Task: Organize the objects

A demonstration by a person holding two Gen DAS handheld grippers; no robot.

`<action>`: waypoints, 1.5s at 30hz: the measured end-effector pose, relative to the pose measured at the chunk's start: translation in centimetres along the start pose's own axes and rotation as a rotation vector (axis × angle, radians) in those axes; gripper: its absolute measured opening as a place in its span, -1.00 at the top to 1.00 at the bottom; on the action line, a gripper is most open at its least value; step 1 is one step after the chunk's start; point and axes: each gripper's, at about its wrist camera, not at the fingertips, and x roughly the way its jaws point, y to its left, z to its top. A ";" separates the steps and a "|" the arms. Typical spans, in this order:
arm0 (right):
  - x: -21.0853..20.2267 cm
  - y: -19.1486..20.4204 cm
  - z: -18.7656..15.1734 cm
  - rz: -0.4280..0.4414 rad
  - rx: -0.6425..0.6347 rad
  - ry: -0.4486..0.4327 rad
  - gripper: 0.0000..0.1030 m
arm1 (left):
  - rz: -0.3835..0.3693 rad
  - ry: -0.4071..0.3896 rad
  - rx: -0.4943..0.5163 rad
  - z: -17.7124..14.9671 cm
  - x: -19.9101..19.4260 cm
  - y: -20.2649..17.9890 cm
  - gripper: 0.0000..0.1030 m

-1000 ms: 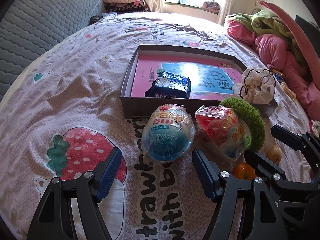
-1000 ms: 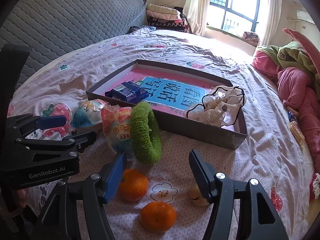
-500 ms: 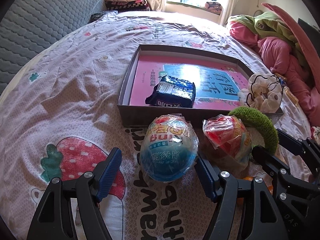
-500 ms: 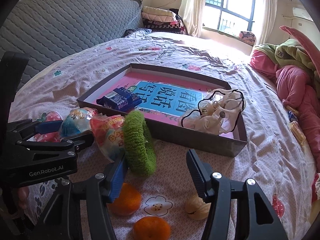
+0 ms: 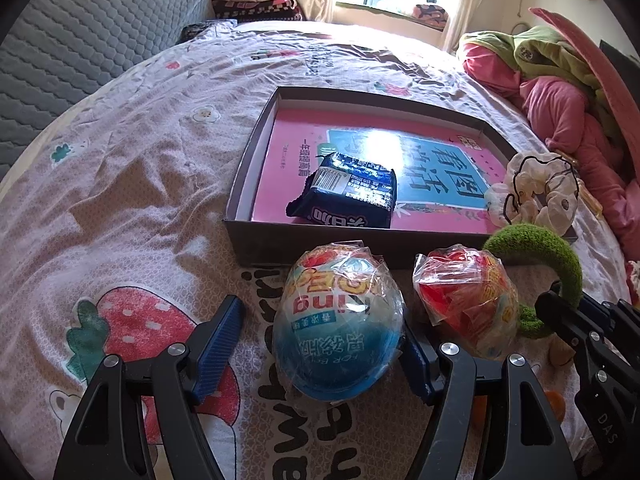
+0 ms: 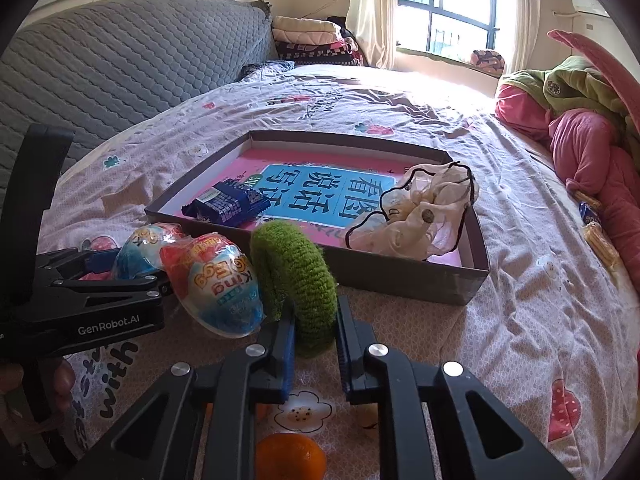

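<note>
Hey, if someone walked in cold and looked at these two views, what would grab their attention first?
Probably the fuzzy green knitted ring standing on edge on the bedspread, pinched in the right claw. Beside it, the blue plastic-wrapped toy egg sits between the open pads of the left claw. Behind both lies the shallow dark cardboard box holding a bright pink book.

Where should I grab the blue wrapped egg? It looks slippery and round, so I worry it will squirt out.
Take the blue egg across its widest middle, coming from the near side, above the bedspread. It lies lengthwise toward the box, so its curved flanks face sideways. The left hand-held gripper is open and already straddles it; the crinkly film may slip, so close gently.
</note>
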 end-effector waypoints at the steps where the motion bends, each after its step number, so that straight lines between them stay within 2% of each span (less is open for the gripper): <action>1: 0.0 -0.1 0.0 0.000 0.004 -0.001 0.66 | -0.001 -0.003 -0.005 0.0 0.0 0.1 -0.44; 3: -0.1 -0.1 -0.1 -0.002 0.007 -0.003 0.66 | -0.006 -0.007 -0.009 0.0 0.0 0.2 -0.43; 7: -0.2 -0.3 -0.1 -0.001 0.017 -0.005 0.66 | -0.019 -0.011 -0.002 -0.1 -0.1 0.0 -0.03; 14: -0.3 -0.3 -0.1 0.006 0.020 -0.001 0.67 | -0.038 -0.011 0.007 -0.4 -0.6 -0.3 -0.03; 25: -1.6 -0.3 0.0 0.010 0.027 -0.020 0.67 | -0.026 -0.040 0.015 -0.7 -3.1 -0.6 -0.03; 45: -7.0 -0.7 1.0 0.019 0.046 -0.128 0.67 | -0.010 -0.128 0.063 -0.4 -9.0 -3.1 -0.03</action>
